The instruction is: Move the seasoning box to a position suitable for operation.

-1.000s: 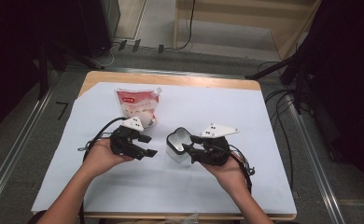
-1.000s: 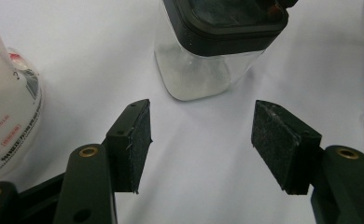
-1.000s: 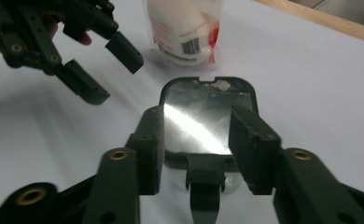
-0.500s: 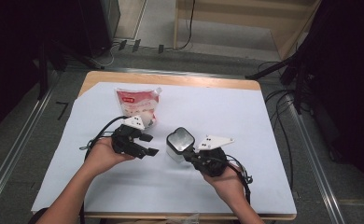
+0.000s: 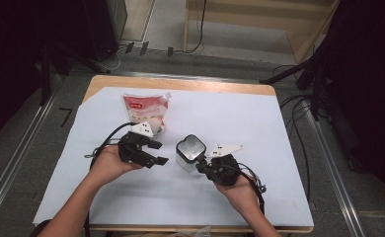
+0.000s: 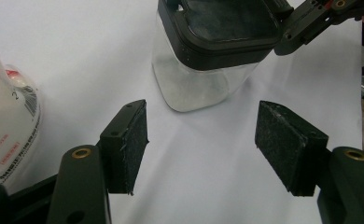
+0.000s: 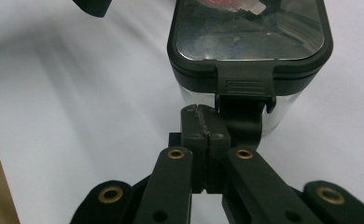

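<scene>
Clear jar (image 5: 188, 157): I see it upright on the white sheet, near the middle of the desk (image 5: 180, 85), with a dark lid (image 5: 191, 146) closed on top.
Lid latch (image 7: 243, 86): my right gripper view gives me the ribbed tab hanging over the rim; from the high view I cannot make it out.
Right hand-held gripper (image 7: 202, 122): jaws pressed together with nothing between them, tips just below the latch and against the jar's side.
Left hand-held gripper (image 6: 201, 140): jaws apart, having just widened a little, bare sheet between the pads (image 6: 131, 142), jar ahead and untouched.
Pouch (image 5: 147, 111): red-and-white, lying flat beyond my left hand (image 5: 109, 163); its printed edge (image 6: 10, 126) shows in the left gripper view.
</scene>
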Motion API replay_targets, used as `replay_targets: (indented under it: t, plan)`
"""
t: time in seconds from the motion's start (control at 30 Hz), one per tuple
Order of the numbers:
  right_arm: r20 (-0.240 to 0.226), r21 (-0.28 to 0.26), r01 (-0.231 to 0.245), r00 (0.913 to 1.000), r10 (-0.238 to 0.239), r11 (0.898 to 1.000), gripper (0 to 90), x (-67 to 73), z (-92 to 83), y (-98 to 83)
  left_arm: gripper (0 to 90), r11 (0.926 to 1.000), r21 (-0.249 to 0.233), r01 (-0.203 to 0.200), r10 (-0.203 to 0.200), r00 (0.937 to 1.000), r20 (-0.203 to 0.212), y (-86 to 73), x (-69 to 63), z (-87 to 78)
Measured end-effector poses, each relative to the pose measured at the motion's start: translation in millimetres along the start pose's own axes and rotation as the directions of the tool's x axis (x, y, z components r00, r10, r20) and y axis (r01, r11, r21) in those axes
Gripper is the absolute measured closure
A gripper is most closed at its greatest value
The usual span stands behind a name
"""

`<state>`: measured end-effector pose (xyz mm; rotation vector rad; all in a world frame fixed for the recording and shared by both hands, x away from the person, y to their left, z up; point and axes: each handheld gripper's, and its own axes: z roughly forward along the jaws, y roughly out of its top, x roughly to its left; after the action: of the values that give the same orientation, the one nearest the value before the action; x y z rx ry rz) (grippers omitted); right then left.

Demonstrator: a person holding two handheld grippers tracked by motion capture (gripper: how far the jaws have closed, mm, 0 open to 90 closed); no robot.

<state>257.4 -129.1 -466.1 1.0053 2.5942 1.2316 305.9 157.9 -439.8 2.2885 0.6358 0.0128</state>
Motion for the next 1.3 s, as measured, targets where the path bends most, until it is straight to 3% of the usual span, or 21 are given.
replay_targets:
  t: [0.67, 0.77, 1.0, 1.17, 1.3]
  plan:
    - [0.036, 0.013, -0.05, 0.9981, 0.049, 0.999, 90.0, -28.5, -8.3, -0.9, 33.7, 0.9999, 0.01, 0.006, -0.006, 0.9997, 0.023, 2.3, -2.2, 1.9]
    - [0.038, 0.025, -0.059, 0.9975, 0.058, 0.998, 90.0, -33.4, -8.2, -1.6, 34.0, 0.9995, 0.029, -0.012, 0.011, 0.9991, 0.04, 4.9, -4.0, 2.2]
    - [0.057, 0.04, -0.074, 0.9958, 0.072, 0.996, 90.0, -45.7, -7.7, -1.5, 27.4, 0.9996, 0.001, -0.029, 0.029, 0.9985, 0.046, 10.4, -8.6, 4.9]
    - [0.069, 0.042, -0.085, 0.9943, 0.082, 0.996, 90.0, -53.1, -7.8, -0.8, 22.3, 0.9995, -0.001, -0.033, 0.033, 0.9973, 0.066, 15.5, -10.7, 12.3]
    - [0.069, 0.036, -0.103, 0.9925, 0.101, 0.994, 90.0, -58.7, -8.8, 0.4, 20.0, 0.9983, 0.012, -0.057, 0.056, 0.9948, 0.085, 20.3, -10.1, 20.3]
